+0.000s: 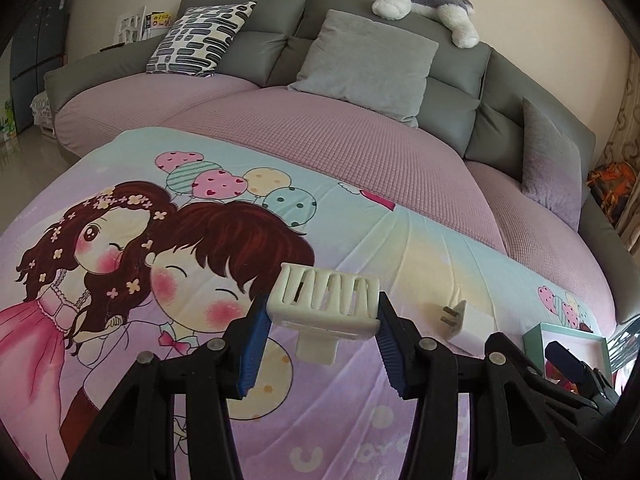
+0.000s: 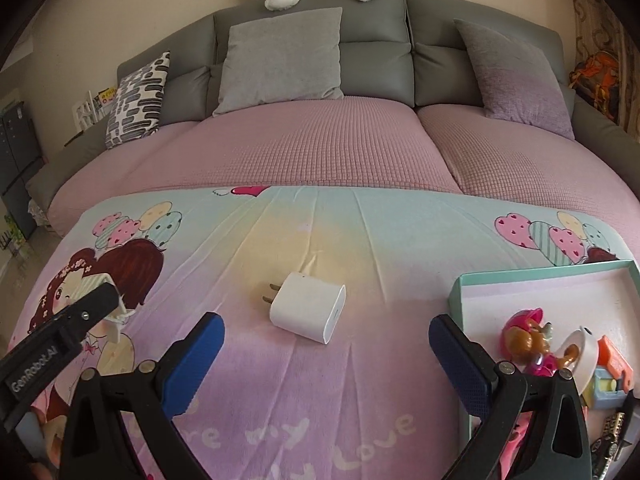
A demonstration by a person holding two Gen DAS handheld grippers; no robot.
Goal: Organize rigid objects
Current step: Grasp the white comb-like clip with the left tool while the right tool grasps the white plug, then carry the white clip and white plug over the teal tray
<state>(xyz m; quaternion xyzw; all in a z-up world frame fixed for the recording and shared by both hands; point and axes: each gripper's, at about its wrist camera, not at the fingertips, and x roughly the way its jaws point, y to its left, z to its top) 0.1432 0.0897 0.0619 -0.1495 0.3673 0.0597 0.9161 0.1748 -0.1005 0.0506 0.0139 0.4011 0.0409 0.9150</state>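
Left gripper (image 1: 322,316) clamped white slotted rack (image 1: 325,298), lower center; right gripper (image 2: 326,344) gaped wide below charger (image 2: 307,307).

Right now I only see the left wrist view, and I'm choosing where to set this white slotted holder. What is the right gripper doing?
Observer: The right gripper is open and empty. The white charger lies untouched on the sheet ahead of it.
Operator: Can the white slotted holder go in the teal tray?
Observer: Probably. The teal tray holds a pink pup figure, a tape roll and a toy house at its near end; its far half is bare.
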